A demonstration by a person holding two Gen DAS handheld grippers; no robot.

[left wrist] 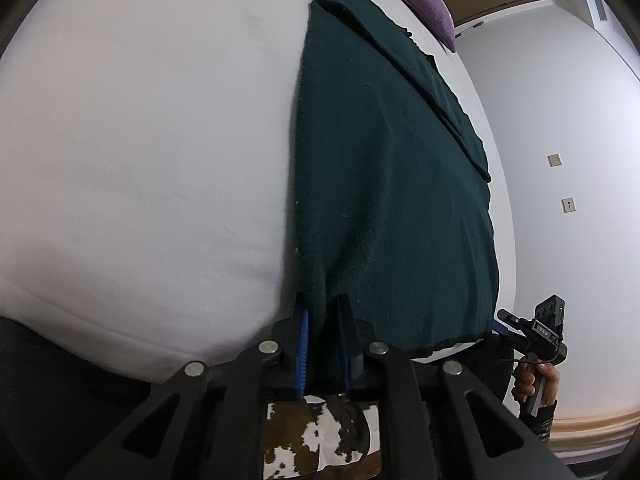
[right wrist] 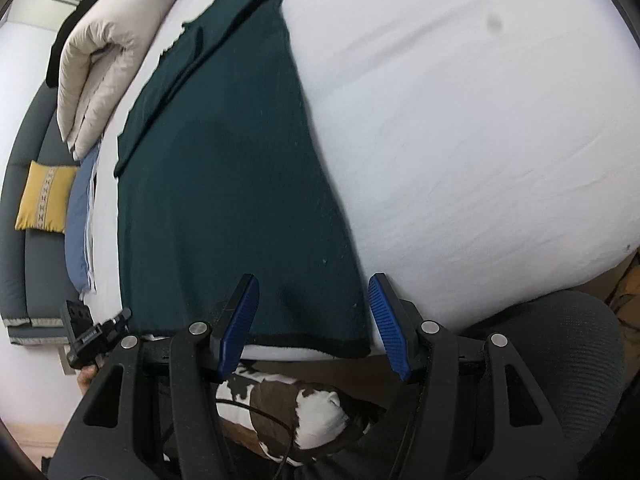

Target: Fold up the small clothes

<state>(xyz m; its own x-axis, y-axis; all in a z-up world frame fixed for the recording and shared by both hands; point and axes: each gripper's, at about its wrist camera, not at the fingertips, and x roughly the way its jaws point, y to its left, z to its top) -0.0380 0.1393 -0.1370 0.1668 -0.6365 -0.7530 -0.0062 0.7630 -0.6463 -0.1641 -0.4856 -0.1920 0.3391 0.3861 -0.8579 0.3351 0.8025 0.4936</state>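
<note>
A dark green cloth (left wrist: 392, 184) lies flat on a white bed (left wrist: 140, 140), stretching from the near edge of the bed away toward the far end. Part of the cloth is folded over on itself along one long side, so a narrow strip lies on top of the rest. The left gripper (left wrist: 324, 344) is at the near corner of the cloth, and its two jaws are squeezed almost together with the cloth pinched between the blue pads. The right gripper (right wrist: 314, 320) is at the other near corner of the same cloth. Its jaws stand about half open, one on each side of the corner, and the blue pads do not press on the cloth. In the left wrist view a hand (left wrist: 532, 384) can be seen holding the handle of the right gripper just past the edge of the bed. A purple pillow (left wrist: 424, 0) sits at the far end of the bed. In the right wrist view a cream blanket (right wrist: 108, 44) lies folded beside the green cloth, a blue pillow (right wrist: 78, 220) lies next to it, and a yellow cushion (right wrist: 44, 196) rests on a grey sofa (right wrist: 24, 264) farther off. Below the grippers is a brown and white patchy rug (right wrist: 304, 412). A grey mesh chair (right wrist: 572, 352) stands near the bed.
</note>
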